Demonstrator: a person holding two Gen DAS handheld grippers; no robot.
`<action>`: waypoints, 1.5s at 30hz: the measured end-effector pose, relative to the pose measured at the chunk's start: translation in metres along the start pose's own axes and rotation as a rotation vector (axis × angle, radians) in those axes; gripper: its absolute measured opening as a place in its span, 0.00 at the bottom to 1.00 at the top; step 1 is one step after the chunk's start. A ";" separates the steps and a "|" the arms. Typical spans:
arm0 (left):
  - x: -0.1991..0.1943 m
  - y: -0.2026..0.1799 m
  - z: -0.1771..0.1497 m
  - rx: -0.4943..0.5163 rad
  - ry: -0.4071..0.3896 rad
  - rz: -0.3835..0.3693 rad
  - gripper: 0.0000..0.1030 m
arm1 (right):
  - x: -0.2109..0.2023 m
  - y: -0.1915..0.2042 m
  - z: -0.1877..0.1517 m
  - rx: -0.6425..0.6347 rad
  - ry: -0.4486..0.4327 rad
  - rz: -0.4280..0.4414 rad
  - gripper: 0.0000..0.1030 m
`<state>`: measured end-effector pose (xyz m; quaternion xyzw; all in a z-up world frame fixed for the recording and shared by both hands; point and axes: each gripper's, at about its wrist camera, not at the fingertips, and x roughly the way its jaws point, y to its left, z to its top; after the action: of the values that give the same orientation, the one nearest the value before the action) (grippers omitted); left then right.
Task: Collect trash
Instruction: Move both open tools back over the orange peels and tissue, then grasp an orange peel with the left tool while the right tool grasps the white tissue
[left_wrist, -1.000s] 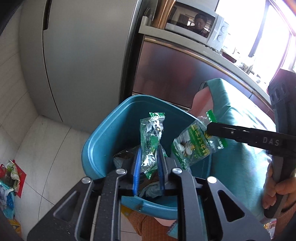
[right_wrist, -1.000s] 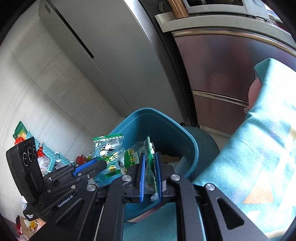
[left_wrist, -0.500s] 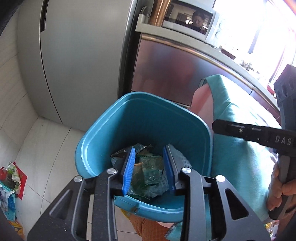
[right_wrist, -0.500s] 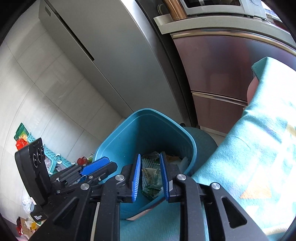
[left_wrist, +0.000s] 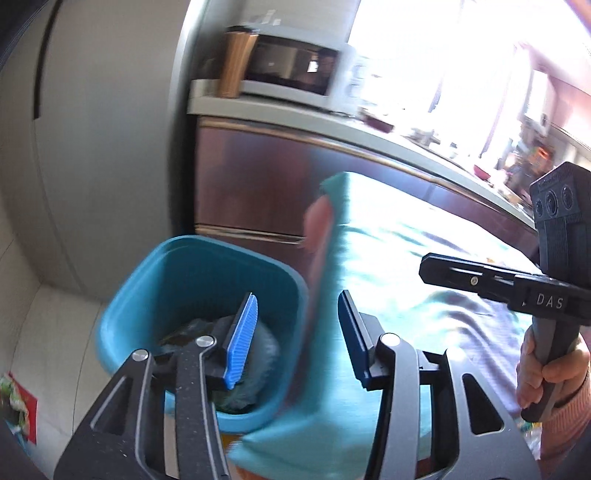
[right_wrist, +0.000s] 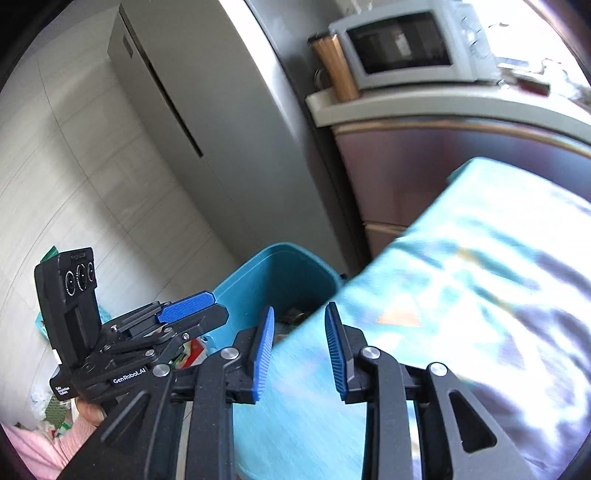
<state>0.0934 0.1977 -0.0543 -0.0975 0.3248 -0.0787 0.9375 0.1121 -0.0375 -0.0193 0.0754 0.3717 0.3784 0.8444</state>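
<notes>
Left jaws: the left gripper (left_wrist: 295, 336) stands with its blue pads well apart and nothing between them; they have just been opening.
Right jaws: the right gripper (right_wrist: 299, 350) has a narrower gap, also empty, and its jaws have just been opening too.
Bin: a teal trash bin (left_wrist: 147, 280) sits on the floor beside the table's end, below and ahead of both grippers.
Trash: crumpled wrappers (left_wrist: 192, 332) lie low inside the bin, partly hidden behind the left gripper's left pad; the picture is blurred, so single pieces cannot be told apart.
Table: a turquoise tablecloth (left_wrist: 388, 251) covers the table at right; its hanging edge is just beside the bin's rim.
Hands: a hand (left_wrist: 546, 373) in a pink sleeve grips the right gripper's handle.
Floor: more litter (right_wrist: 55, 410) lies on the pale tiles, well apart from the bin.
Background: a grey fridge (right_wrist: 207, 122) stands behind the bin, and a microwave (right_wrist: 402, 48) sits on the counter.
</notes>
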 end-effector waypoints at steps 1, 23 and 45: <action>0.000 -0.009 0.001 0.013 0.000 -0.021 0.44 | -0.011 -0.004 -0.002 0.004 -0.016 -0.014 0.27; 0.061 -0.219 -0.005 0.316 0.093 -0.305 0.46 | -0.171 -0.143 -0.054 0.248 -0.230 -0.381 0.29; 0.143 -0.311 0.003 0.442 0.205 -0.320 0.46 | -0.159 -0.215 -0.054 0.372 -0.194 -0.403 0.45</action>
<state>0.1801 -0.1330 -0.0645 0.0675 0.3732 -0.3037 0.8741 0.1309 -0.3078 -0.0547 0.1894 0.3599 0.1191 0.9058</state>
